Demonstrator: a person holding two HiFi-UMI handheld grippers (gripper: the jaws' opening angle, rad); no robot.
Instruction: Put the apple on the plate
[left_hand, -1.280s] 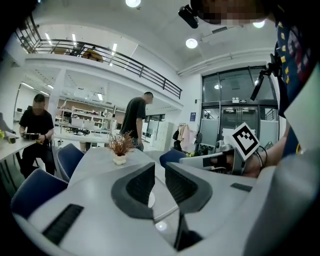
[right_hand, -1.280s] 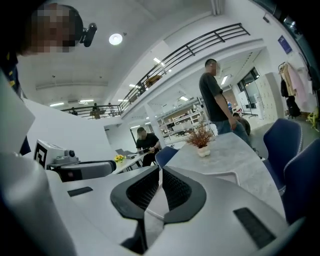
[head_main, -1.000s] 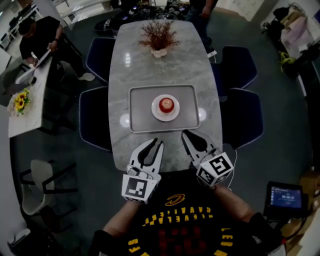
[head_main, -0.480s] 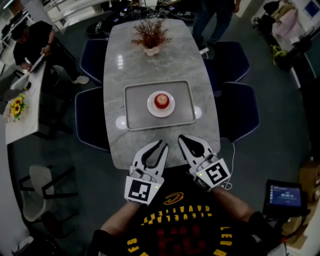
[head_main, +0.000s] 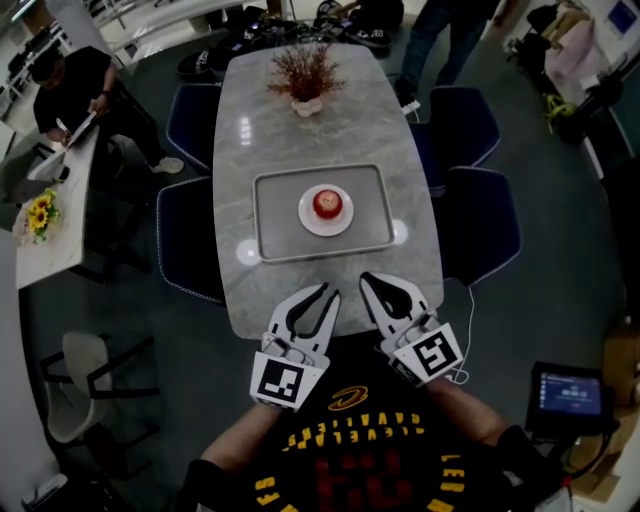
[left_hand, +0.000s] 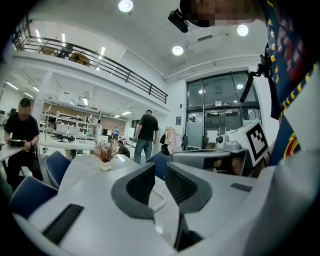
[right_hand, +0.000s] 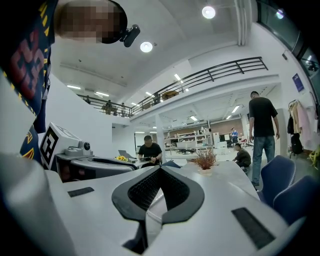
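On the plate (head_main: 306, 217), apple (head_main: 326, 204), blurry.

Marble table (head_main: 330, 140) bears a tray (head_main: 272, 222) (centre) and potted twigs (head_main: 306, 88).

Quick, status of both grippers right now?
Left gripper: open with a narrow gap, empty.
Right gripper: closed, empty.
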